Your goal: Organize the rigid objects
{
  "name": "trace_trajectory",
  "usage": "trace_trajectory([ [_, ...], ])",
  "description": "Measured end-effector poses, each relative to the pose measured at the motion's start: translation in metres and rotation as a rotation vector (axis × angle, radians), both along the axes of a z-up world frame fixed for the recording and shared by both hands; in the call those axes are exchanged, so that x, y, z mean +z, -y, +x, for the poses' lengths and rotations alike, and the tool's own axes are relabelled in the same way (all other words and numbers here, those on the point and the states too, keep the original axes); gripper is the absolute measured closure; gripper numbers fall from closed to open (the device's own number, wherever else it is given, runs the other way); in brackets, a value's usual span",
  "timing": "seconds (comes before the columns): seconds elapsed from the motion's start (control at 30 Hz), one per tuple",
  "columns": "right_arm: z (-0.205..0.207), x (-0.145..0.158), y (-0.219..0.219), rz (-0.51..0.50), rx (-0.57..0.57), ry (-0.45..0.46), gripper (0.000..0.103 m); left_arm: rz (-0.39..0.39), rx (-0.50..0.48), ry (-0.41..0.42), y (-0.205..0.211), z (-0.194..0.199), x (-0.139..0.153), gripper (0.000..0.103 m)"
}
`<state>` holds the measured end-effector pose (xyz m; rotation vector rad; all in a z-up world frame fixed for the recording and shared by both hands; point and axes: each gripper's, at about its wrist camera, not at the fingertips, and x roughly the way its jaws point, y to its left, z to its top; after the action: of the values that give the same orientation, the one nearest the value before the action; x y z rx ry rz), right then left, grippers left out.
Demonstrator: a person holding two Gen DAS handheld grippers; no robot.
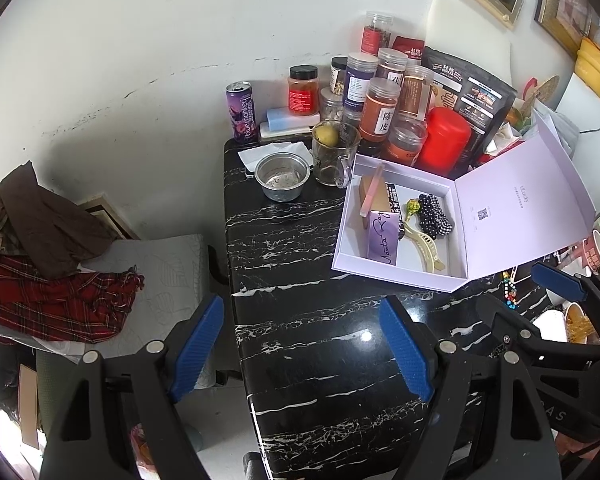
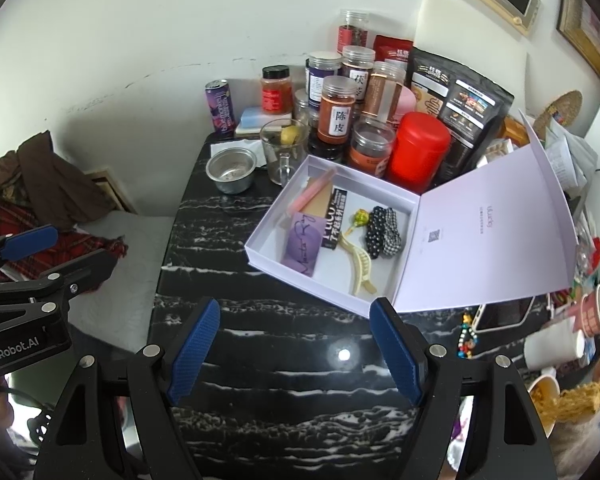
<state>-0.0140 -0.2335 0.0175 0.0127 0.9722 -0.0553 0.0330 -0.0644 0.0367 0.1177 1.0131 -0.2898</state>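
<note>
Right wrist view: both tongs (image 2: pixel 294 348) (image 1: pixel 302 350) apart, empty, short of lavender box (image 2: pixel 278 272).

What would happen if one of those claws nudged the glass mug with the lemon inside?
The glass mug looks breakable, and smooth enough to slip between the fingers. It stands upright on a flat base, so it would probably slide, not roll. The metal bowl stands close, so it might bump that.

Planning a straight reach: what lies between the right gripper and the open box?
Only bare black marble tabletop between the right gripper and the open box, in the right wrist view.
</note>
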Motion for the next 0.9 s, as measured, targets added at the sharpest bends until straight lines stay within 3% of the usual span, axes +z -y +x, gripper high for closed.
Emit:
trace_trajectory([
  [0.9, 0.0065, -0.0035, -0.0033, 0.000, 0.029, -0.017, 0.025, 0.010, 0.025, -0.025, -0.0015, 0.0027, -0.0053, 0.023],
])
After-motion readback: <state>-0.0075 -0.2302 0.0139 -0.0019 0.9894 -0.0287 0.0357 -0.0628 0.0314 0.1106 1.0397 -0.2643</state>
